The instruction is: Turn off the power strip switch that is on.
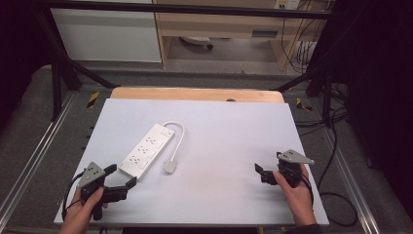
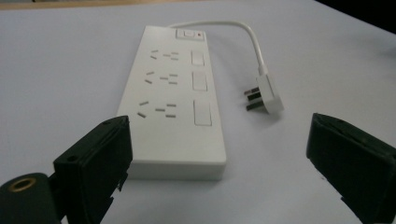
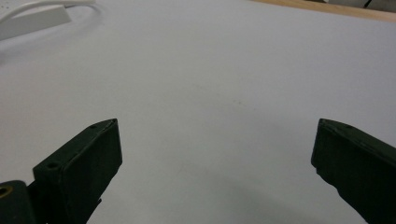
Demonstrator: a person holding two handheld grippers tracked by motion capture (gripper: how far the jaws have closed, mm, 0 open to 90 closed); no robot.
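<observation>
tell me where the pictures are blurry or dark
High view: evenly lit table, surroundings dark. Left gripper view: power strip sharp, near tongs soft. Right gripper view: tongs blurred, strip's corner at top left hazy.
</observation>
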